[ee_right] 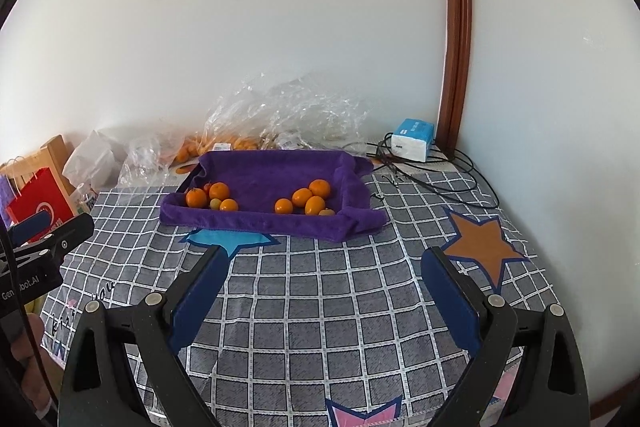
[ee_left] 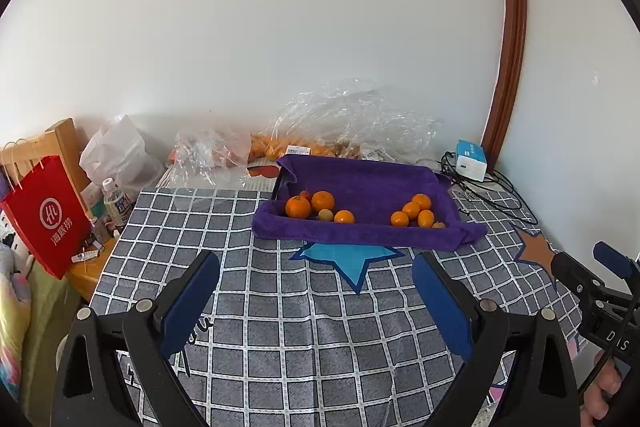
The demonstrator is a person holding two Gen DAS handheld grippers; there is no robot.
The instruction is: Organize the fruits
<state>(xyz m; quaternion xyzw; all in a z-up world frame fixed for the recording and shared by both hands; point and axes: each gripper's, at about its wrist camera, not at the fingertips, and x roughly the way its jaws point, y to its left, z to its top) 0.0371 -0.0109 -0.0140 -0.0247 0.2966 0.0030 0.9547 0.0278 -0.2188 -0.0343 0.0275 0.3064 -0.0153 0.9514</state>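
Fruits [ee_left: 360, 213] lie in my purple-towel-lined tray [ee_left: 360, 183] at the far middle of the checked cloth [ee_left: 304, 327], in two clusters: oranges [ee_left: 310, 205] with one greenish fruit [ee_left: 326, 215] on the left, and more oranges [ee_left: 412, 213] with a small brownish fruit [ee_left: 439, 225] on the right. My left gripper [ee_left: 316, 275] and right gripper [ee_right: 324, 267] both hover spread wide and holding nothing, near me and well short of the tray. This would fit either a sort still underway or two groups already laid out, so I won't commit to a move; any reach must clear the tray's near wall. Only the left view shows the red bag [ee_left: 48, 215] fully; the right view alone shows the whole orange star [ee_right: 482, 247].
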